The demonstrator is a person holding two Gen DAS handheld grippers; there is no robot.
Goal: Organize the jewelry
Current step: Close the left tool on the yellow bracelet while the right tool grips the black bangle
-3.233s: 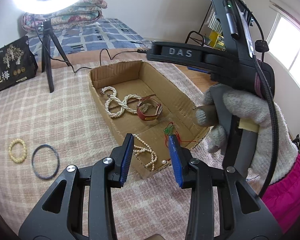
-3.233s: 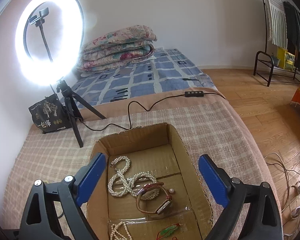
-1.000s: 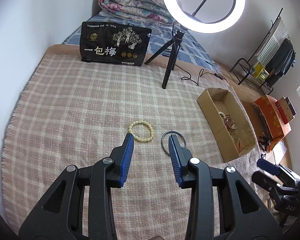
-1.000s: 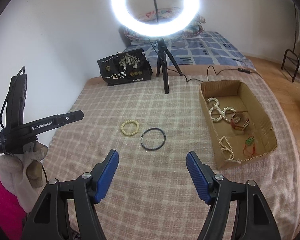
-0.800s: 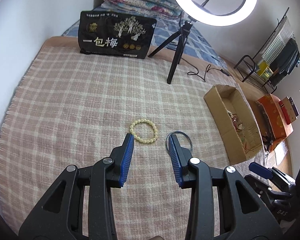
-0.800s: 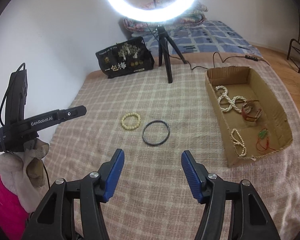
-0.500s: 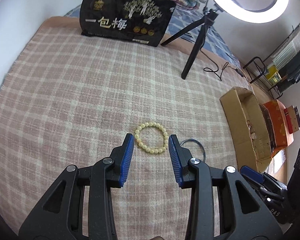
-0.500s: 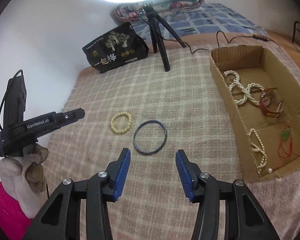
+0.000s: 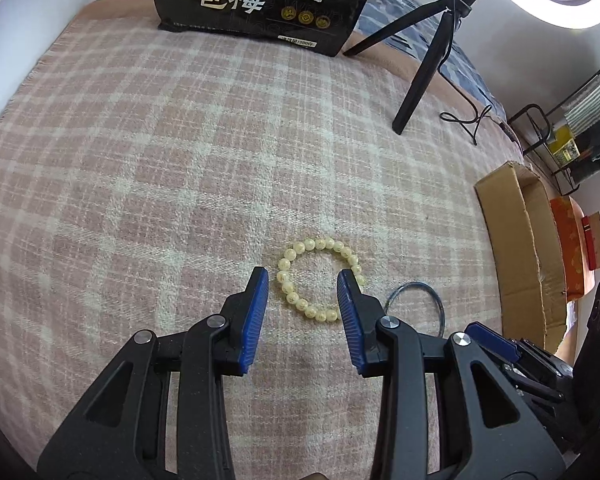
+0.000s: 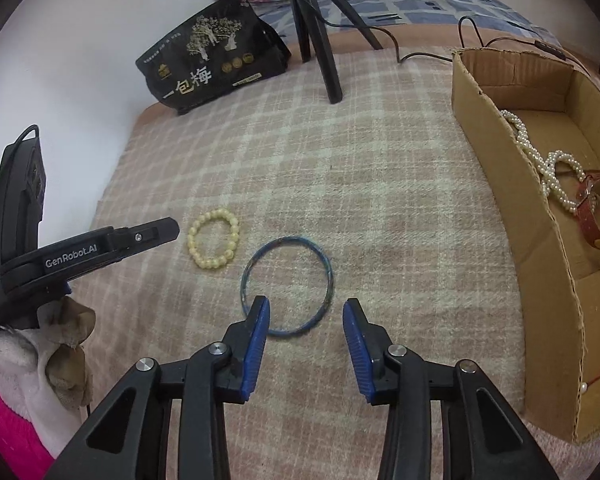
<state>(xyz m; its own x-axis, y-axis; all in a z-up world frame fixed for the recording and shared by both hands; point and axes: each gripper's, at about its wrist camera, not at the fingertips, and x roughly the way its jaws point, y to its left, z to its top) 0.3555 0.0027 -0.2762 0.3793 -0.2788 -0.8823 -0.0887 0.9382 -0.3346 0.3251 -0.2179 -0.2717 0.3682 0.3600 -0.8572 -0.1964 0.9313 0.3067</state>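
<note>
A yellow bead bracelet lies flat on the pink checked cloth. My left gripper hangs open just over it, a finger on either side of its near half, and nothing is pinched. Beside it lies a thin blue bangle. My right gripper points down at the bangle with its jaws closing. The bangle's near arc sits between the pads, and they are not pressing on it. The bangle is partly hidden behind my left gripper's right finger. A cardboard box stands to the right.
The box holds pearl strands, a brown watch and a red cord. At the back of the cloth are a black snack bag, a tripod and its cable. A gloved hand holds the left gripper.
Both grippers have come down toward the cloth, the left over the bead bracelet and the right over the blue bangle. The right jaws have narrowed; the left jaws are unchanged.
</note>
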